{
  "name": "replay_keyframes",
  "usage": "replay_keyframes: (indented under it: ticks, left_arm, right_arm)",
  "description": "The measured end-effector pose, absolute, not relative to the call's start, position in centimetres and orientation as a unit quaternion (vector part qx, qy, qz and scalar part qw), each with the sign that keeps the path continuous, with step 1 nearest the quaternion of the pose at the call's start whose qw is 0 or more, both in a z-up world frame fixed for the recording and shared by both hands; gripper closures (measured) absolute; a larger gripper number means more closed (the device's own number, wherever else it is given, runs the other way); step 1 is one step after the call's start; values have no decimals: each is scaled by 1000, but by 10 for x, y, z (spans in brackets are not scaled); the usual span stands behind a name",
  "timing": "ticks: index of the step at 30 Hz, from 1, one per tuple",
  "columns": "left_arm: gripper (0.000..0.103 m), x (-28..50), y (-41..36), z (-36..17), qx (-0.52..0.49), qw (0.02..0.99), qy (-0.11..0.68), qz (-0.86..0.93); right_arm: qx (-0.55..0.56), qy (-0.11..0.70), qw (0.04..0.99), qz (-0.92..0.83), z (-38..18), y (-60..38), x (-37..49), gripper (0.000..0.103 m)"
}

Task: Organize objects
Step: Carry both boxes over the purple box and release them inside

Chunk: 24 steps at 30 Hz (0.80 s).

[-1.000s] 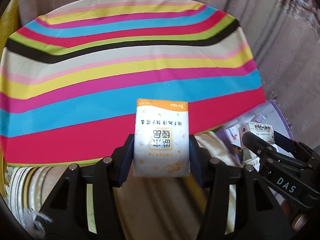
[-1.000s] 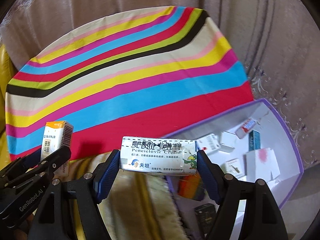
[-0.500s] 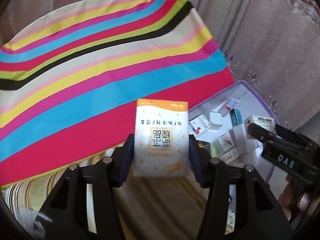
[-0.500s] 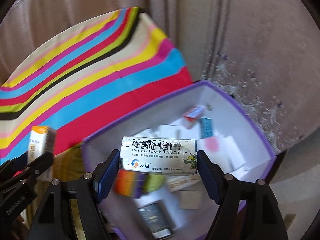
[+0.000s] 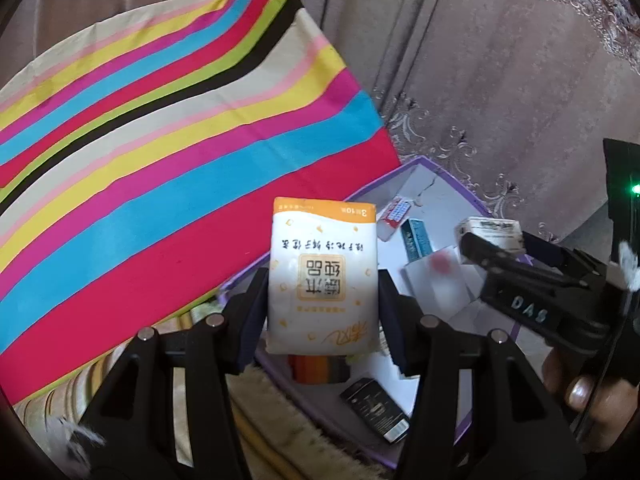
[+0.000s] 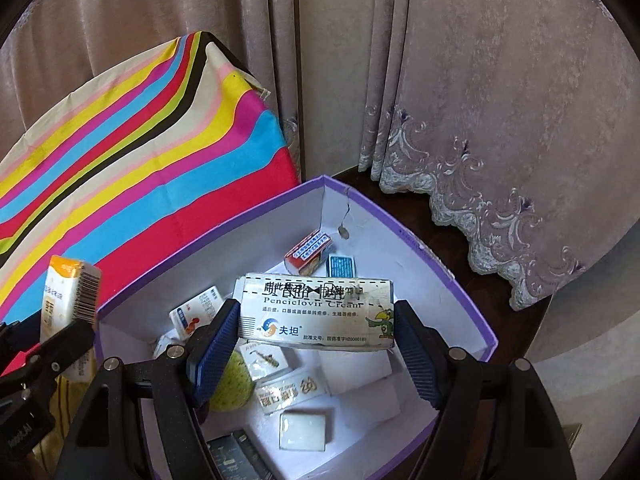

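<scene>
**Both boxes arriving over the purple bin**

The right gripper (image 6: pixel 316 344) is clamping the white Penciclovir cream box (image 6: pixel 316 312) by its two ends, and it is now hanging directly above the open purple box (image 6: pixel 440 276). A second ago that carton was still over the striped cloth, so the carry is nearly finished and a release looks due. The left gripper (image 5: pixel 322 300) is pinching the orange-and-white packet (image 5: pixel 323 276) by its sides, hanging over the bin's near left rim, having swung across from the cloth too. Below them small cartons are lying loose inside the bin. Farther left the striped cloth (image 5: pixel 160 168) is spreading over a raised surface, and beyond it mauve curtains (image 6: pixel 500 100) are hanging over a dark floor.
</scene>
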<state>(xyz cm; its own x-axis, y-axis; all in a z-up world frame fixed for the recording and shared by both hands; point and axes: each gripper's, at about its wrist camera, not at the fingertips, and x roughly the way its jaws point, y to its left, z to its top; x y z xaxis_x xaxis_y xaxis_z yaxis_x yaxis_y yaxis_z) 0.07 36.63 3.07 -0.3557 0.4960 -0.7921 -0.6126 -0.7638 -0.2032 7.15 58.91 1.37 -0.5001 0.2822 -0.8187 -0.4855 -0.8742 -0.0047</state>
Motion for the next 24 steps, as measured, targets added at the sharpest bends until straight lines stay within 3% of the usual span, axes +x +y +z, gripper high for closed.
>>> replay_keyframes:
  ticks: [6, 10, 20, 24]
  left_arm:
    - [45, -2, 383, 29, -458, 355, 59, 813]
    - [26, -4, 386, 29, -461, 362, 50, 809]
    - [16, 11, 375, 31, -469, 370, 58, 800]
    - [3, 29, 366, 37, -459, 388, 63, 797]
  right_arm:
    - [-449, 111, 217, 860, 9, 592, 65, 26]
    - [-448, 111, 215, 861, 9, 593, 66, 25]
    - [-456, 116, 224, 853, 11, 592, 80, 21]
    - [-464, 117, 230, 847, 9, 585, 94, 21]
